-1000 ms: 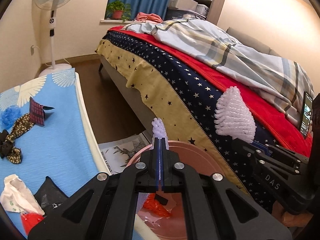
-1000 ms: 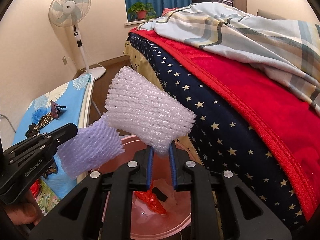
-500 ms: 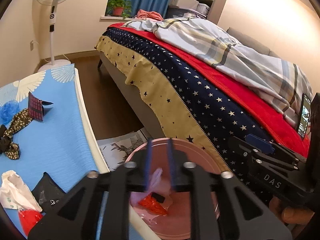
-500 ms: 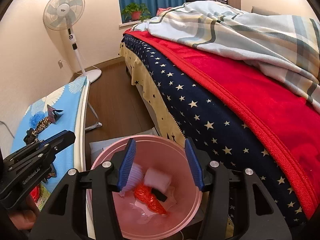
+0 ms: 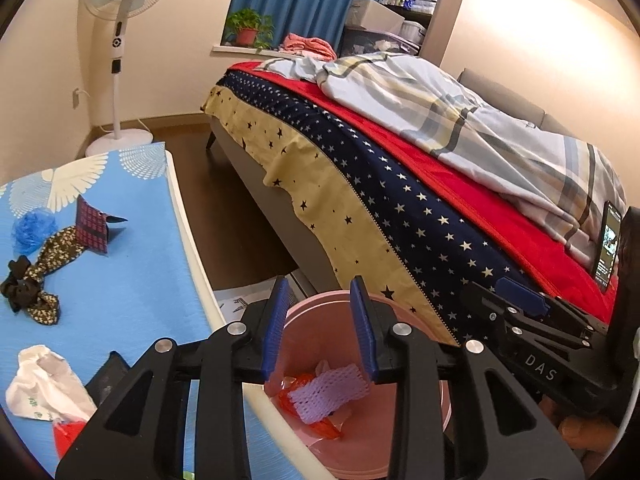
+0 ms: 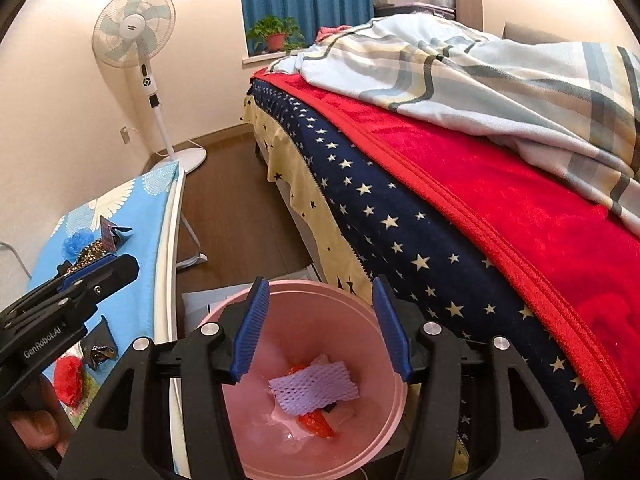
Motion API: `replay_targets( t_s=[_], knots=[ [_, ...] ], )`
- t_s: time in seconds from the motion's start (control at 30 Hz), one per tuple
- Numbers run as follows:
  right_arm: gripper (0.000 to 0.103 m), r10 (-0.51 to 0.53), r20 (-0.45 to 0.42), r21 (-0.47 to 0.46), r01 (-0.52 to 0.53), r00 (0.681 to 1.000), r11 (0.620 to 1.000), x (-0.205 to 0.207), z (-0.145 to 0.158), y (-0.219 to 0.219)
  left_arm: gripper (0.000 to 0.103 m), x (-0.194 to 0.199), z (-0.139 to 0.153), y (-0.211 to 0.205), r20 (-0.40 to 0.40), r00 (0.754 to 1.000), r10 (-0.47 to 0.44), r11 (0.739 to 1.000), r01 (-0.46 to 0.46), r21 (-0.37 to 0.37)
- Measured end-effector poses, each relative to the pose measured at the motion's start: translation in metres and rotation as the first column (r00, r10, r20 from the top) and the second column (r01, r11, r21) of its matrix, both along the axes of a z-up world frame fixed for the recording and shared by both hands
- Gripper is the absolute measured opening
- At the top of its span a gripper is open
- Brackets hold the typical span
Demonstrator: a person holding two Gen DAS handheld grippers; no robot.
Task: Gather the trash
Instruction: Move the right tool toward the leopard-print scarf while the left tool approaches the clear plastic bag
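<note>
A pink bin [image 6: 384, 420] stands on the floor between the blue table and the bed; it also shows in the left wrist view [image 5: 316, 312]. Inside lie a purple foam net [image 6: 314, 388], also in the left wrist view [image 5: 328, 394], and a red wrapper [image 6: 316, 424]. My left gripper [image 5: 320, 330] is open and empty above the bin. My right gripper [image 6: 320, 332] is open and empty above the bin too. On the blue table [image 5: 120, 280] lie a crumpled white paper [image 5: 44, 384], a red wrapper [image 5: 68, 440] and a black packet [image 5: 104, 380].
The table also holds a blue puff [image 5: 32, 228], a patterned hair tie [image 5: 40, 276] and a small plaid card [image 5: 92, 228]. The bed [image 5: 440, 208] with a star blanket is at the right, a phone [image 5: 608, 248] on it. A standing fan [image 5: 120, 40] is at the back.
Both grippers opened and let go of their foam nets, which dropped into the pink bin. The purple net now lies on top of the trash; both grippers are empty.
</note>
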State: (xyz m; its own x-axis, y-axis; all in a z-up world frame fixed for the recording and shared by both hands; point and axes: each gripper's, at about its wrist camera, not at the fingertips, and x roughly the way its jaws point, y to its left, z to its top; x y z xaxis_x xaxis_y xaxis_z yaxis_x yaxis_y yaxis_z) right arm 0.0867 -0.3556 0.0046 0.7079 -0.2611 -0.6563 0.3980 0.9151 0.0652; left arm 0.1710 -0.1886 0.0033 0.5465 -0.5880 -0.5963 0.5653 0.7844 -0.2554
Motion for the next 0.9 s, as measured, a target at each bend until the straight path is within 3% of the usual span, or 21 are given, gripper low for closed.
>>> replay_targets(
  t_s=[0.27,0.43,0.6,0.9],
  knots=[
    [0.053,0.037,0.035,-0.005,-0.037,0.999,0.999,0.002,0.005,0.012,0.029,-0.001,0.010,0.018,0.033,0.999,0.021,1.000,-0.021,0.001],
    [0.043,0.073,0.047,-0.003,-0.073,0.996,0.997,0.005,0.008,0.022,0.022,-0.002,0.017,0.038,0.051,0.997,0.058,0.998,-0.057,-0.009],
    [0.022,0.133,0.093,0.007,-0.135,0.987,0.991,0.005,0.017,0.034,0.016,0.001,0.021,0.061,0.058,0.993,0.103,0.995,-0.102,-0.012],
    [0.018,0.287,0.177,-0.007,-0.290,0.941,0.957,0.022,0.050,0.076,0.016,0.007,0.031,0.100,0.069,0.981,0.180,0.983,-0.178,-0.033]
  ],
)
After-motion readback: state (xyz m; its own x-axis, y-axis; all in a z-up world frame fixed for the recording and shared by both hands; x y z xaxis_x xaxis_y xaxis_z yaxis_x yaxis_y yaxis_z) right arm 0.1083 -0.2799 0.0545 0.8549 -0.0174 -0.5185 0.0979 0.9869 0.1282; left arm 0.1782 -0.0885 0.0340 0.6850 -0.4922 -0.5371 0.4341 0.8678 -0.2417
